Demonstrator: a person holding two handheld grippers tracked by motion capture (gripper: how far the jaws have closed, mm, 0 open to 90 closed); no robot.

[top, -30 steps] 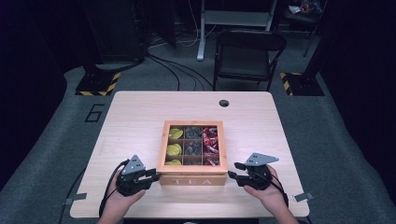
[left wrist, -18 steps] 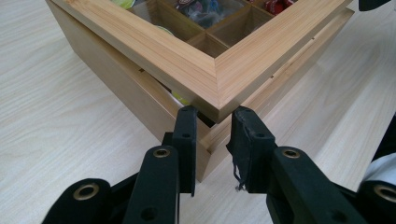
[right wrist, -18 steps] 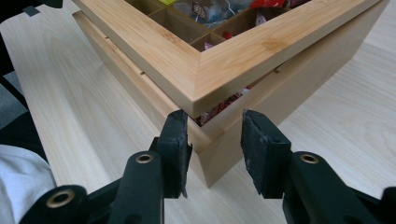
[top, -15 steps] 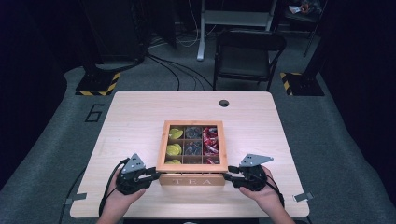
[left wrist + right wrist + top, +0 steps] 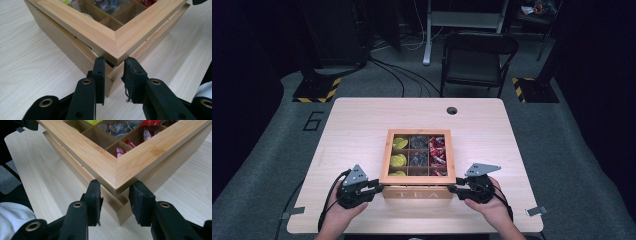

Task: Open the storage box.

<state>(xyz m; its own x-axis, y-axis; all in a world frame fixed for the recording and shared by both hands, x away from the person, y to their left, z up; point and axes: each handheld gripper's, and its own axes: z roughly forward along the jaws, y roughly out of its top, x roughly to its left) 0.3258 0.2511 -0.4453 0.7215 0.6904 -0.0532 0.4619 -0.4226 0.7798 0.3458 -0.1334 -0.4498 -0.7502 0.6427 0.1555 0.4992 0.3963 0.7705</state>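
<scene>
A wooden tea box (image 5: 417,192) marked TEA stands near the table's front edge, with yellow (image 5: 399,160), grey (image 5: 417,159) and red tea bags (image 5: 437,152) under its framed lid (image 5: 384,155). My left gripper (image 5: 377,186) (image 5: 114,68) is shut on the lid's front left corner (image 5: 100,30). A dark gap shows between lid and box base (image 5: 62,47) there. My right gripper (image 5: 453,189) (image 5: 115,192) has just been closing. The lid's front right corner (image 5: 140,152) sits between its pads (image 5: 93,192), which press on it.
The light wooden table (image 5: 352,125) has bare room to the left, right and back of the box, and a cable hole (image 5: 452,110) near its far edge. A black folding chair (image 5: 474,60) stands on the floor beyond the table.
The right gripper has edged left onto the box's front right corner, and its jaws have narrowed around the lid. The left gripper has kept its place.
</scene>
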